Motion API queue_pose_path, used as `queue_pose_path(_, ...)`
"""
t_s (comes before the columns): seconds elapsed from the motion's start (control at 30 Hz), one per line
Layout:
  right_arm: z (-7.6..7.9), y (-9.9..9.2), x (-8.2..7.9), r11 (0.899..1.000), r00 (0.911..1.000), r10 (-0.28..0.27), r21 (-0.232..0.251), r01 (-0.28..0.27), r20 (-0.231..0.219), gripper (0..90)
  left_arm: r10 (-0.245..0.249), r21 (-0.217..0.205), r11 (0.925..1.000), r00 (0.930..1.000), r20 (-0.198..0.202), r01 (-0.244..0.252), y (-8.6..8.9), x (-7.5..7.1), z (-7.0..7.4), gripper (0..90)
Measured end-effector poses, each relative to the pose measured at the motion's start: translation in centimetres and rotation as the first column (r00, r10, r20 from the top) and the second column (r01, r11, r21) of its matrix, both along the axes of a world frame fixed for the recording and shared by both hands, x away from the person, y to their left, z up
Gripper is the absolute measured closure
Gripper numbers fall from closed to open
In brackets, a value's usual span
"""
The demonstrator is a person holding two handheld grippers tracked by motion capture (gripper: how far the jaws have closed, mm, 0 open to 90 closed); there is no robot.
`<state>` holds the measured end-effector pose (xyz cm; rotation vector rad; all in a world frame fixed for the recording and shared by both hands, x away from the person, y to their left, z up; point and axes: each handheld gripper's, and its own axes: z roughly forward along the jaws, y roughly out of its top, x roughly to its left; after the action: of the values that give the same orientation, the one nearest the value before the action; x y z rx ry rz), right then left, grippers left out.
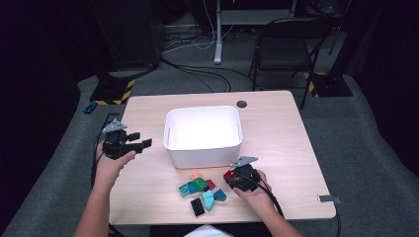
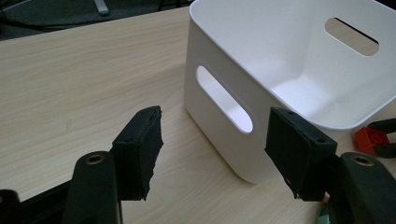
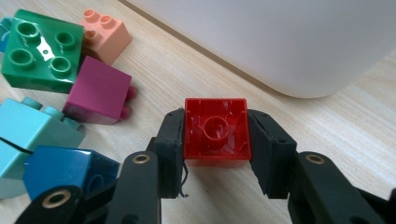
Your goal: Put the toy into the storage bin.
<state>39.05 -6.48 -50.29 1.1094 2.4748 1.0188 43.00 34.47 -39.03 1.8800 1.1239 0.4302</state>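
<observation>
Forearms enter from the bottom of the high view, each hand carrying a gripper over a pale wooden desk (image 1: 276, 128). Largest on the desk is a white bin (image 1: 203, 134), empty, set near the middle with cut-out handles in its walls.

Left of the bin, the left gripper (image 1: 140, 143) hangs above bare wood with its jaws spread wide and nothing between them; in the left gripper view the bin's near corner shows through the gap.

In front of the bin lies a loose cluster of toy blocks (image 1: 202, 190): green, teal, blue, magenta, peach and black.

Just right of that cluster, the right gripper (image 3: 215, 144) has its jaws pinching a small red block (image 3: 216, 132) by two opposite side walls. The block sits low at the desk, just in front of the bin's wall, its hollow underside facing the camera.

Judged from this, the block is about to be carried into the bin. To do it well, keep the squeeze firm, lift straight up until clear of the rim, then move over the open middle before releasing, since the smooth plastic sides could slip.
</observation>
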Motion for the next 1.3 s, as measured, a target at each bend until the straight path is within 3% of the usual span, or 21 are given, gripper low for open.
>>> queue_pose_path(0.23,1.6,-0.5,-0.6,0.998,0.9985,0.055,0.012,-0.055,-0.001,58.5,-0.005,0.001,1.0,1.0,-0.002,0.005,-0.1,0.0,0.0,35.9)
queue_pose_path(0.53,5.1,-1.8,-0.9,0.994,0.9966,0.082,0.067,-0.082,-0.006,58.5,0.0,-0.001,1.0,1.0,-0.004,0.0,0.1,-0.1,0.0,36.4)
queue_pose_path(0.77,8.3,-2.2,-0.9,0.987,0.9904,0.138,0.081,-0.137,-0.011,58.6,0.003,0.0,1.0,1.0,-0.007,-0.003,0.1,0.0,-0.1,36.4)
queue_pose_path(1.03,12.4,-1.8,-0.9,0.978,0.9826,0.183,0.1,-0.186,0.031,58.6,0.011,0.004,0.9999,0.9998,-0.015,-0.011,0.3,0.0,-0.2,36.6)
queue_pose_path(1.3,15.5,-0.4,0.7,0.971,0.9764,0.206,0.113,-0.212,0.065,58.6,0.011,-0.004,0.9999,0.9999,-0.013,-0.011,0.6,0.0,-0.2,36.9)
